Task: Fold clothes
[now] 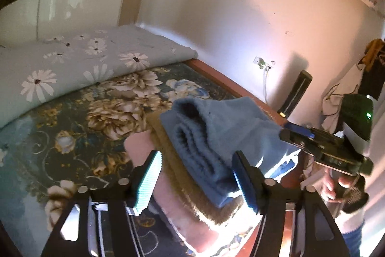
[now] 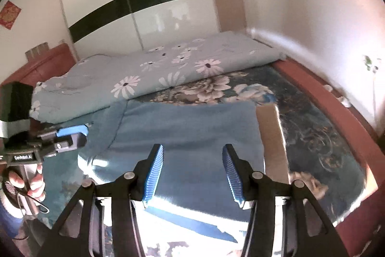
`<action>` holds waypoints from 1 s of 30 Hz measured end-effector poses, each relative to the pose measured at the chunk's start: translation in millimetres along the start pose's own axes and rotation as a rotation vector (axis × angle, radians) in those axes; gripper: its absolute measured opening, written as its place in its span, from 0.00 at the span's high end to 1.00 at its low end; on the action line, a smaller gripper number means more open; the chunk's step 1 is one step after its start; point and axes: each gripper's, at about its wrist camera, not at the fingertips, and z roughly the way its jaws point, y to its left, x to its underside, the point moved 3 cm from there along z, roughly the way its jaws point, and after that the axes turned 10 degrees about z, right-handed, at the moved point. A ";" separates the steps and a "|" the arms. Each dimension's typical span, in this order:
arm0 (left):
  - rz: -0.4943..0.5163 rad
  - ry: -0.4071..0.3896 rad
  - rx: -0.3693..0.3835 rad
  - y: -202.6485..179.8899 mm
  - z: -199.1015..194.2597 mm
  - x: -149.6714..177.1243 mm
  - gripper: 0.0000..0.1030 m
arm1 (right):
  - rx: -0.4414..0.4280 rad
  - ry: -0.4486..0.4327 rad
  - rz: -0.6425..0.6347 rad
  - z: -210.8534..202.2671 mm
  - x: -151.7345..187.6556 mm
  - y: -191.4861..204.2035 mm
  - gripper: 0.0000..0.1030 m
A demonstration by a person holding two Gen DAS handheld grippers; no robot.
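Observation:
A folded blue garment (image 1: pixel 216 136) tops a stack, over a tan layer (image 1: pixel 168 160) and a pink one (image 1: pixel 142 146). My left gripper (image 1: pixel 196 183) is open and straddles the stack's near end. Its left pad stands clear of the cloth, and its right finger is at the blue edge. A hand holds my right gripper (image 1: pixel 296 131) at the right, beside the stack. In the right wrist view the blue garment (image 2: pixel 187 127) lies broad on the bed, with a tan piece (image 2: pixel 272 136) along its right side. My right gripper (image 2: pixel 195 175) hovers open above it, nothing between its pads. The hand-held left gripper (image 2: pixel 72 134) is at the garment's left edge.
A pale daisy-print quilt (image 2: pixel 144 78) is folded across the far half of the bed. The dark floral sheet (image 1: pixel 72 136) covers the rest. A red bed frame (image 2: pixel 336 107) runs along the wall, which carries a socket with a cable (image 1: pixel 262 64). A white wardrobe (image 2: pixel 144 4) stands behind.

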 end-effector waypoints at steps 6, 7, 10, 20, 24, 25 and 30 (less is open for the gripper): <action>0.093 0.018 -0.086 -13.7 -10.2 39.0 0.18 | 0.132 -0.044 0.029 -20.9 49.1 6.2 0.43; 0.109 0.019 -0.100 -15.6 -10.4 43.6 0.18 | 0.128 -0.040 0.029 -21.6 55.9 8.7 0.42; 0.115 0.024 -0.110 -19.8 -8.1 59.6 0.11 | 0.131 -0.030 0.025 -22.9 73.8 16.5 0.35; 0.109 -0.017 -0.138 -33.2 -26.4 96.7 0.00 | 0.165 -0.018 0.036 -21.6 102.9 29.1 0.30; 0.119 -0.019 -0.200 -35.4 -32.6 104.6 0.00 | 0.162 -0.014 0.073 -25.4 113.7 29.2 0.16; 0.124 -0.019 -0.206 -36.8 -33.9 106.5 0.00 | 0.163 -0.014 0.079 -26.9 115.1 29.1 0.16; 0.124 -0.026 -0.211 -44.6 -44.5 112.3 0.00 | 0.177 -0.015 0.084 -30.8 118.4 29.4 0.05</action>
